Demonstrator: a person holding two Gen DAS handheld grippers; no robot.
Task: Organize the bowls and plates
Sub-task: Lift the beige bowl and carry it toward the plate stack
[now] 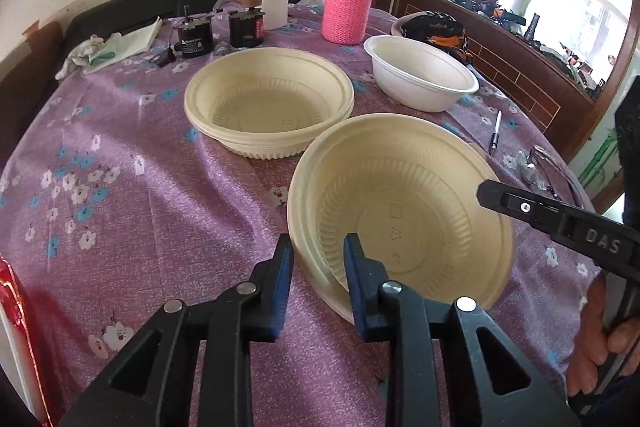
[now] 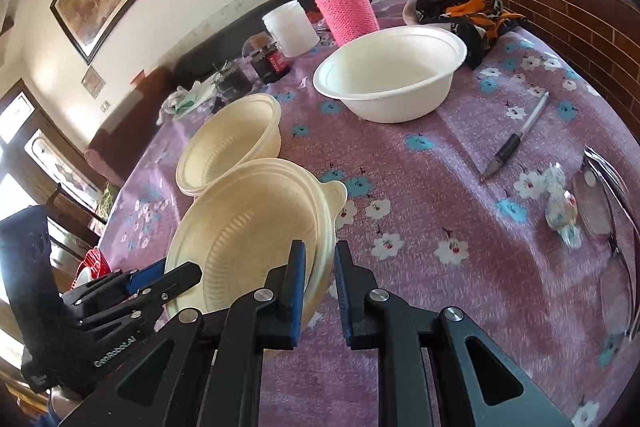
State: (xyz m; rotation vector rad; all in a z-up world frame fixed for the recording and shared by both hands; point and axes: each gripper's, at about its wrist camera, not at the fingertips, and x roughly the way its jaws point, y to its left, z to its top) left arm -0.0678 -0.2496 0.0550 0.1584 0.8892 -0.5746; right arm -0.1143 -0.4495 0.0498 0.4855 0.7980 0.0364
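A cream ribbed bowl (image 1: 400, 211) sits tilted near the table's front edge, gripped on two sides of its rim. The left gripper (image 1: 318, 255) has one blue pad outside the wall and one inside, pinching the near-left rim. The right gripper (image 2: 320, 267) pinches the rim on the opposite side, its jaws nearly together with the thin rim between the pads; in the left wrist view only its black finger (image 1: 560, 219) reaches in over the bowl's right edge, with a hand (image 1: 600, 339) behind it. This bowl shows layered rims, so it may be more than one nested. Just behind it, towards the table's middle, stands a stack of cream bowls (image 1: 269, 103), level on the cloth and close to the held bowl. Farther back and towards the right edge rests a white bowl (image 1: 420, 73), apart from the cream ones. The purple flowered tablecloth (image 1: 120, 187) covers the table. Along the far edge stand a pink flask in a knitted sleeve (image 1: 350, 1), a white jar (image 1: 270, 1) and two small dark containers (image 1: 220, 31). A pen (image 2: 516, 137) lies near the right edge, beside a pair of glasses (image 2: 612, 211).
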